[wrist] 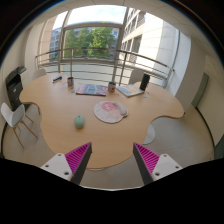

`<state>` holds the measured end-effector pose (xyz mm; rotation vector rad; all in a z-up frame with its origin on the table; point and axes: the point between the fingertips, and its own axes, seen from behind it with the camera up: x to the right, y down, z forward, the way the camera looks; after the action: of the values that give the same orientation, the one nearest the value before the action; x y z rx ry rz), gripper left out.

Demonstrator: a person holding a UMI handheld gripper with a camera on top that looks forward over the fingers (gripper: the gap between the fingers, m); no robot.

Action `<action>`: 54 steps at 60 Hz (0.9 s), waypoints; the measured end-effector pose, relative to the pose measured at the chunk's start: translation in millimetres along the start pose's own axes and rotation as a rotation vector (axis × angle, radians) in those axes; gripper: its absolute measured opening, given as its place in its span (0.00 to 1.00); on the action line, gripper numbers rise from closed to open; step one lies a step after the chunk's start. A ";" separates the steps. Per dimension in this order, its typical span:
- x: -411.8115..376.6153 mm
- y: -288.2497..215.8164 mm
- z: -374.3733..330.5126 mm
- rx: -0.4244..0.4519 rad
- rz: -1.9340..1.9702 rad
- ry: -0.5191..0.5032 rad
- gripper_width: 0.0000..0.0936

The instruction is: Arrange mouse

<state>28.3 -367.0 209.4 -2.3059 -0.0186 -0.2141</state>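
My gripper (112, 150) is open and empty, held high above and short of a curvy wooden table (60, 135). Its pink pads (78, 158) stand wide apart with only table and floor between them. A round pale mat (107, 111) lies at the table's middle, well beyond the fingers. A small dark thing (123, 111) at the mat's right edge may be the mouse; it is too small to tell.
A small green cup (80, 122) stands left of the mat. A flat colourful pad (90, 89) and an open laptop (132, 88) lie at the far side. A white chair (14, 115) stands at the left. A railing and windows (95, 40) are behind.
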 end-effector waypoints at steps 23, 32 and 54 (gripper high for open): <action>-93.3 67.2 37.6 -0.090 0.041 -0.041 0.91; -141.6 50.4 101.2 -0.056 0.018 -0.103 0.91; -214.8 -24.2 291.4 0.022 0.003 -0.210 0.86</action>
<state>-142.1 -125.2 -0.8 -2.2970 -0.1231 0.0298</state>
